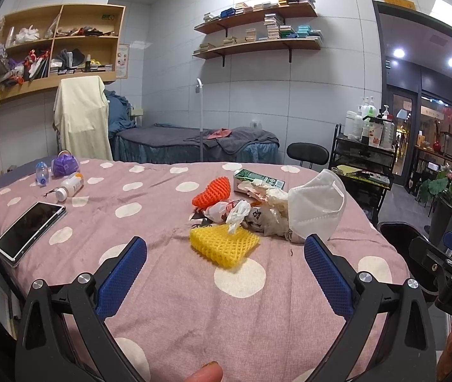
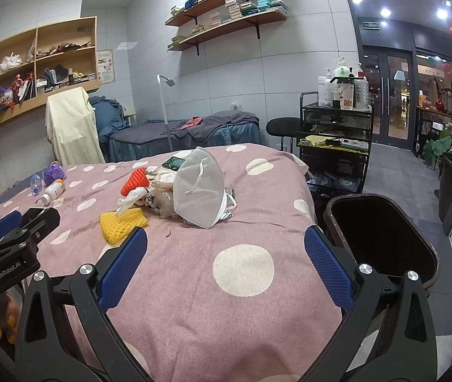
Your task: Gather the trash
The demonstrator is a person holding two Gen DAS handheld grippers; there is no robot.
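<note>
A heap of trash lies mid-bed on the pink polka-dot cover: a yellow foam net nearest me, an orange foam net, crumpled plastic wrappers, a green carton and a white face mask. My left gripper hovers open just short of the yellow net, nothing between its fingers. My right gripper is open too, empty, near the bed's front right. A dark bin stands open beside the bed at right.
A phone, a white pill bottle, a small clear bottle and a purple object lie on the bed's left side. A black trolley with bottles and a stool stand behind the bin.
</note>
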